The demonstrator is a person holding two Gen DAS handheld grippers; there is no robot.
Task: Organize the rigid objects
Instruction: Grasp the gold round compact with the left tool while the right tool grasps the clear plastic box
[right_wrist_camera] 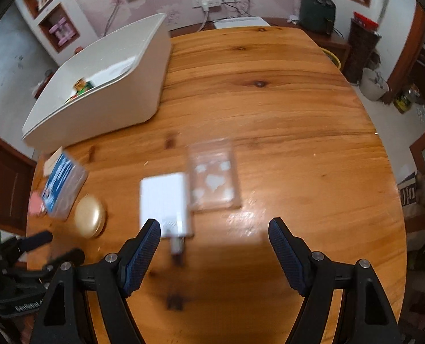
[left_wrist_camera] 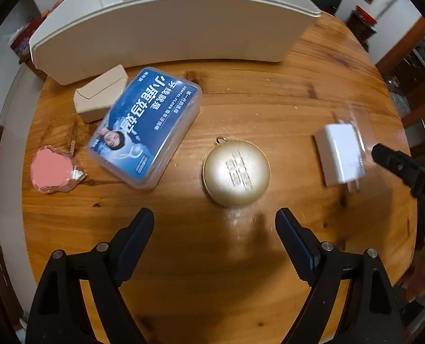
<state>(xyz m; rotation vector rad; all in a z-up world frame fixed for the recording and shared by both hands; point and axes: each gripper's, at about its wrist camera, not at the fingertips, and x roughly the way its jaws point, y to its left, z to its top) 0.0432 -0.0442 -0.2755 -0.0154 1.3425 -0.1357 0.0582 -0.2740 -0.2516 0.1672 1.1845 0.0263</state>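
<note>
My left gripper [left_wrist_camera: 214, 220] is open and empty, just short of a round gold case [left_wrist_camera: 236, 173] on the wooden table [left_wrist_camera: 255, 100]. A blue dental floss box [left_wrist_camera: 145, 126], a beige box [left_wrist_camera: 100, 94] and a pink piece [left_wrist_camera: 50, 169] lie to its left. A white charger [left_wrist_camera: 340, 154] lies at the right. My right gripper [right_wrist_camera: 214, 229] is open and empty, just short of the white charger [right_wrist_camera: 164, 203]. A clear card case [right_wrist_camera: 214, 177] lies beside the charger. The gold case [right_wrist_camera: 88, 216] and floss box [right_wrist_camera: 62, 186] show at the left.
A white storage bin [left_wrist_camera: 166, 28] stands at the back of the table, also in the right wrist view [right_wrist_camera: 103, 86], with a few small items inside. The table edge [right_wrist_camera: 395, 200] curves at the right. The left gripper's fingers [right_wrist_camera: 37, 239] show at lower left.
</note>
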